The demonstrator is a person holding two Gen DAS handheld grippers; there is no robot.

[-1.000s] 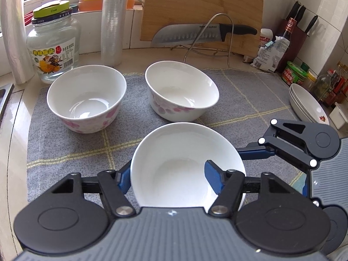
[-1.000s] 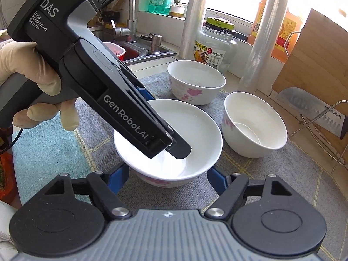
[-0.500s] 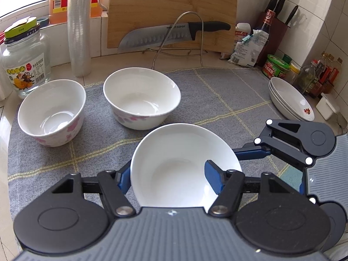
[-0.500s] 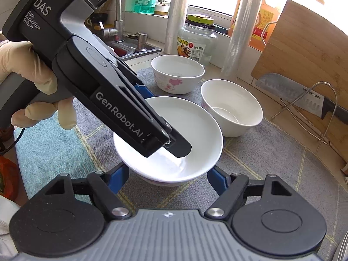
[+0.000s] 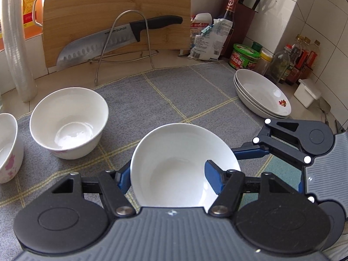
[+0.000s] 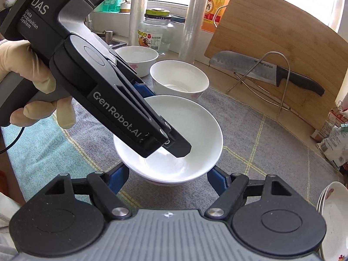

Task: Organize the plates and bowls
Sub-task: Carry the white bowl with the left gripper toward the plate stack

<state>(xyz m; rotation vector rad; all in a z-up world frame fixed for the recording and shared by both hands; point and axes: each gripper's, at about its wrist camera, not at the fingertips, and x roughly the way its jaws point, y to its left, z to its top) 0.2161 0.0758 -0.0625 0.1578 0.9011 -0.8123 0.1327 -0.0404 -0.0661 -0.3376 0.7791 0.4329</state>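
A shallow white bowl (image 5: 174,163), glossy and smooth inside, sits pinched by its rim in the left gripper (image 5: 168,175): one blue finger (image 5: 212,173) lies inside the bowl, the other outside. From the right wrist view the bowl (image 6: 189,126) appears raised over a grey woven mat (image 5: 174,91) with yellow grid lines. The right gripper (image 6: 167,177) is spread wide beneath it, its blue fingers either side, not clearly touching. Two deeper round bowls (pink flowers on their walls) stand on the mat to the left (image 5: 69,121). A stack of shallow plates (image 5: 261,93) rests at the mat's right edge.
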